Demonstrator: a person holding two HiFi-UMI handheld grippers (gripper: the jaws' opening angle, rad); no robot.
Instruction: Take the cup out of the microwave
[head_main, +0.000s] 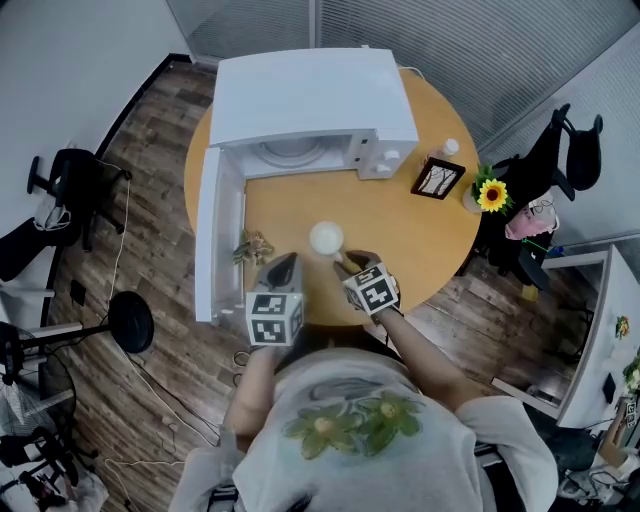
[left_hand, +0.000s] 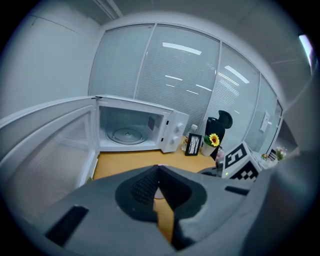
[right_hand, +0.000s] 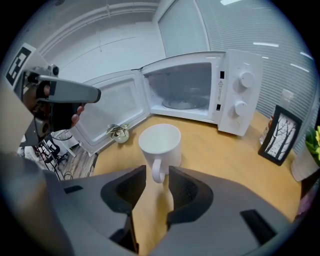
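A white cup stands upright on the round wooden table, in front of the white microwave. The microwave's door hangs wide open and only the glass turntable shows inside. My right gripper is open just behind the cup. The cup's handle lies between the jaw tips with a small gap on each side. My left gripper is shut and empty, to the left of the cup near the table's front edge.
A small potted plant sits by the open door. At the right of the table are a picture frame, a sunflower vase and a white bottle. Office chairs stand beyond the table.
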